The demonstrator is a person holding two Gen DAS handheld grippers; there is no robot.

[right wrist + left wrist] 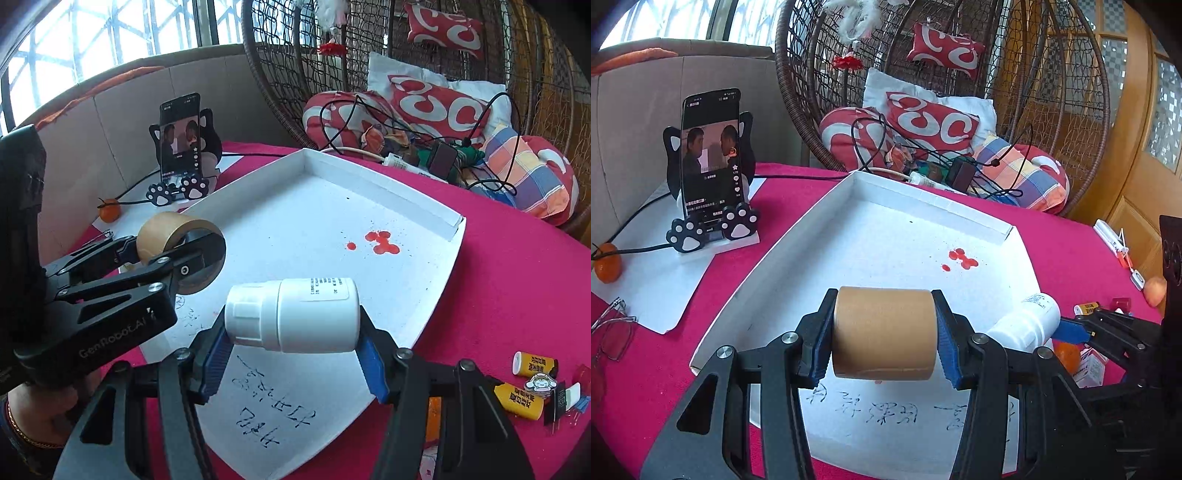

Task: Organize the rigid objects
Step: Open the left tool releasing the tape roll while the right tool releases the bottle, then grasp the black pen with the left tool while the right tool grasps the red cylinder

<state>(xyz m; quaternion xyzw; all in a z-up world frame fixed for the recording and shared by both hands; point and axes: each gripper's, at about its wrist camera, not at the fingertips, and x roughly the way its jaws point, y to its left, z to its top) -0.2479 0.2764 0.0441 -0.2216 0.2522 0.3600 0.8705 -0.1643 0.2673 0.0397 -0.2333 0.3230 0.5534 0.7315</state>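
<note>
1. Over the white tray (827, 206), the left gripper (884, 334) clamps a brown tape roll (884, 332) by its flat ends.
2. Beside it, the right gripper (291, 338) grips a white bottle (295, 314) lying sideways, cap leftward, above the tray's near part.
3. Red stains (380, 242) mark the tray floor.

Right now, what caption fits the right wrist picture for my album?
Right tongs hold a white bottle over the white tray; left tongs hold a tape roll.

Pink-clothed table (517, 280): white tray (424, 212), phone stand (713, 232), orange (607, 266), glasses (613, 332).
</note>
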